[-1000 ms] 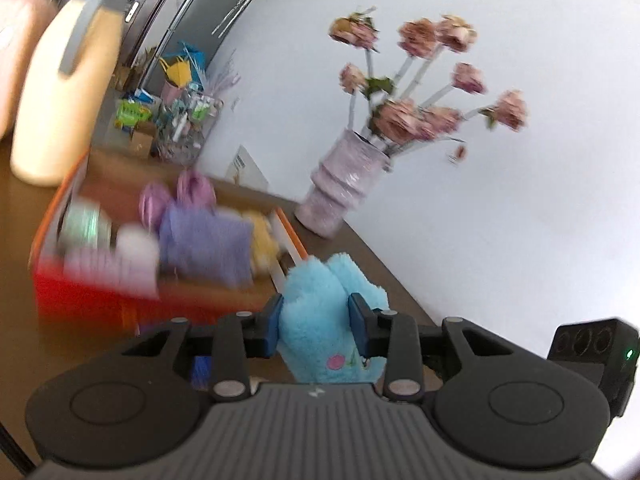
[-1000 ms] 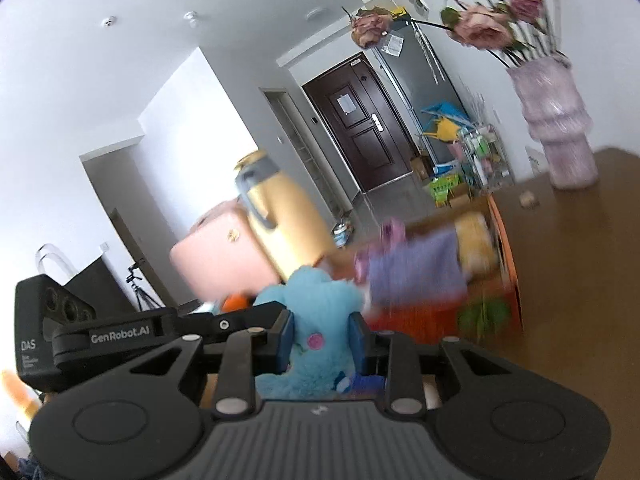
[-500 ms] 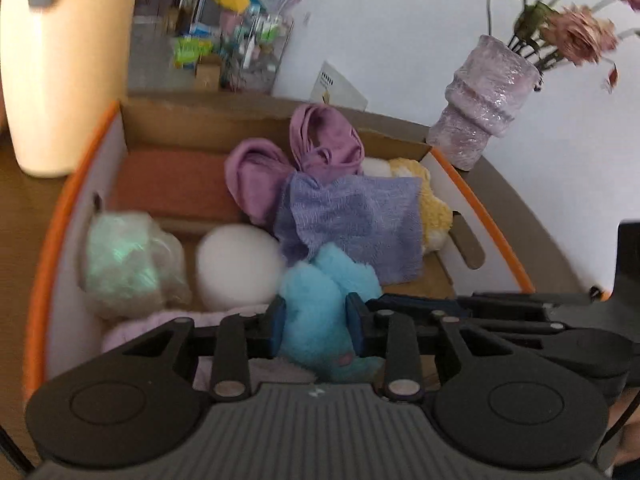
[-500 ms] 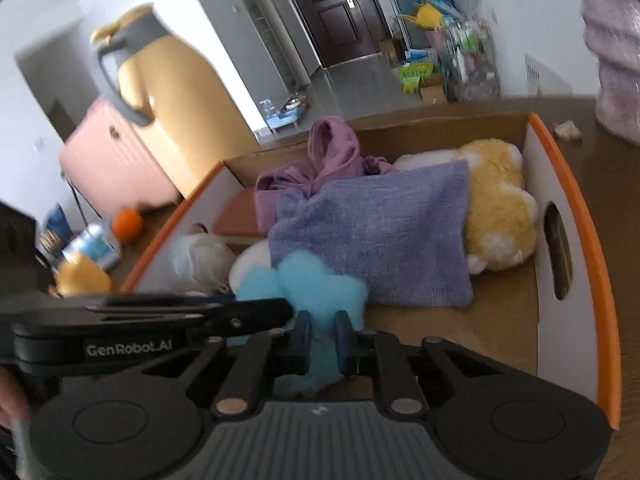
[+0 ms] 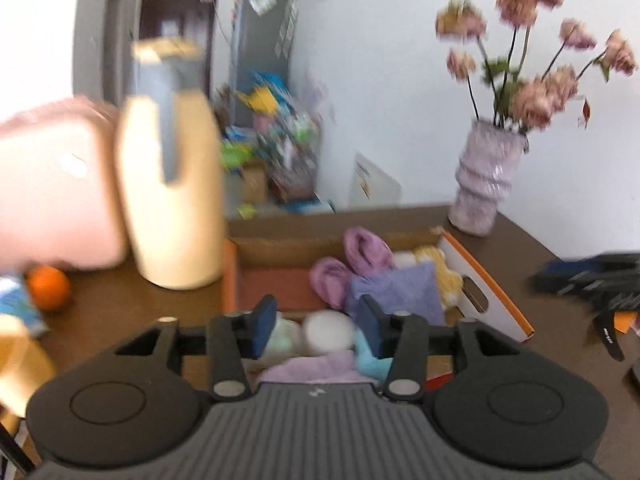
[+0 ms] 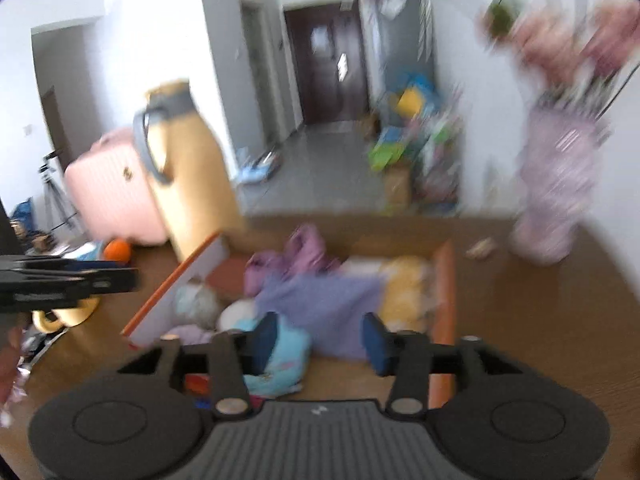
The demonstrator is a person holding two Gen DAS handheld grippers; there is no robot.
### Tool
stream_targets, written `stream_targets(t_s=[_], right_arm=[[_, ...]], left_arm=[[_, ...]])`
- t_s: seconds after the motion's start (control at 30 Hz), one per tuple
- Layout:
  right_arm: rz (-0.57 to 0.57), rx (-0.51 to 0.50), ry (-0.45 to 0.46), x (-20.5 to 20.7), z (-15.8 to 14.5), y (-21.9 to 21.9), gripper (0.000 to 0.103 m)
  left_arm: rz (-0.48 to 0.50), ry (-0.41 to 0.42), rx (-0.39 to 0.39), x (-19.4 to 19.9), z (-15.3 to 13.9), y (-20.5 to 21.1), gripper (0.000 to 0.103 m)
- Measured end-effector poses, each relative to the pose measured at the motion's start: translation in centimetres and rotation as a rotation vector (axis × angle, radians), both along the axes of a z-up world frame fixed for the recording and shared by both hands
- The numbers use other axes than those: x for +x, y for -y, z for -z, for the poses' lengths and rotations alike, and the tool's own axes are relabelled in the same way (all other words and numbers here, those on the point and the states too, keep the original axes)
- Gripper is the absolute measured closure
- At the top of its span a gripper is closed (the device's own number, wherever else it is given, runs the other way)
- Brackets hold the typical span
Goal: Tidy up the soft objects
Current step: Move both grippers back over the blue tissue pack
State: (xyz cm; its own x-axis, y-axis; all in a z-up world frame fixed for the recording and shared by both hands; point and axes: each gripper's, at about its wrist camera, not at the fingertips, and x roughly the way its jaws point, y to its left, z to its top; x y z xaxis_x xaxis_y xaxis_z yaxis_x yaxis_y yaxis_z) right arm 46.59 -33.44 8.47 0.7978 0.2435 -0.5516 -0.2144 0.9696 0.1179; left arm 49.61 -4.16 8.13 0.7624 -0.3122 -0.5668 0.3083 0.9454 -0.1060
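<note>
The blue plush toy (image 6: 280, 356) lies in the near part of the orange-rimmed cardboard box (image 6: 444, 292), beside a purple cloth (image 6: 328, 300), a yellow plush (image 6: 404, 288) and a white ball (image 5: 328, 328). My left gripper (image 5: 316, 324) is open and empty above the box's near edge; the blue plush (image 5: 368, 356) shows just under its right finger. My right gripper (image 6: 320, 338) is open and empty over the box, the plush below its left finger. Both views are blurred.
A cream jug (image 5: 172, 184) and a pink suitcase (image 5: 52, 184) stand left of the box, with an orange (image 5: 48, 288) near them. A purple vase of flowers (image 5: 484, 184) stands at the back right on the brown table (image 5: 112, 312).
Both grippers carried the blue plush over the box, then opened and let it go inside. They have since pulled back and up from the box.
</note>
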Motion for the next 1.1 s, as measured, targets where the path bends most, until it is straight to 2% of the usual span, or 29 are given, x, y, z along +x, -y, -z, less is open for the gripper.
stream_targets(t_s=[0.03,0.07,0.1,0.13,0.2,0.3,0.47,0.57,0.63,0.8,0.93,1.03,1.1], right_arm=[[0.023,-0.021,0.047,-1.5,-1.1,0.9,0.042],[0.049,-0.033,0.097,-3.1,-2.0,1.9,0.03],[0.083,-0.034,0.15,-4.4,-2.8,2.8,0.016],[0.12,-0.03,0.195,-5.7,-3.4,3.4,0.012],[0.158,-0.016,0.252,-7.7,-4.6,4.3,0.012],[0.143,0.005,0.284,-10.1,-5.5,3.9,0.014],[0.111,-0.011,0.344,-13.9,-6.2,2.4,0.014],[0.11,0.011,0.365,-16.8,-4.9,1.8,0.014],[0.104,0.02,0.375,-19.3,-3.2,1.4,0.014],[0.075,-0.005,0.358,-24.7,1.7,-0.2,0.014],[0.009,-0.016,0.306,-28.5,4.8,-1.1,0.014],[0.011,0.061,0.237,-30.0,5.9,-0.6,0.014],[-0.016,0.097,0.202,-30.4,6.3,-0.4,0.015]], left_arm=[[-0.015,0.032,0.007,-1.1,-0.7,-0.6,0.039],[-0.034,0.069,0.016,-2.7,-1.3,-1.3,0.03],[-0.048,0.102,0.023,-3.9,-1.8,-1.8,0.028],[-0.067,0.144,0.032,-5.4,-2.2,-2.3,0.028],[-0.111,0.214,0.045,-8.0,-3.0,-2.8,0.027],[-0.128,0.267,0.037,-10.8,-4.2,-3.0,0.022],[-0.12,0.311,0.028,-14.5,-5.6,-2.6,0.019],[-0.15,0.332,0.008,-17.4,-5.4,-2.9,0.015],[-0.14,0.356,-0.037,-20.5,-4.2,-3.2,0.015],[-0.139,0.39,-0.06,-27.7,-0.4,-3.3,0.013],[-0.143,0.321,-0.055,-31.1,2.5,-3.1,0.012],[-0.114,0.291,0.008,-33.1,4.2,-2.4,0.012],[-0.089,0.266,-0.005,-33.7,4.8,-2.3,0.011]])
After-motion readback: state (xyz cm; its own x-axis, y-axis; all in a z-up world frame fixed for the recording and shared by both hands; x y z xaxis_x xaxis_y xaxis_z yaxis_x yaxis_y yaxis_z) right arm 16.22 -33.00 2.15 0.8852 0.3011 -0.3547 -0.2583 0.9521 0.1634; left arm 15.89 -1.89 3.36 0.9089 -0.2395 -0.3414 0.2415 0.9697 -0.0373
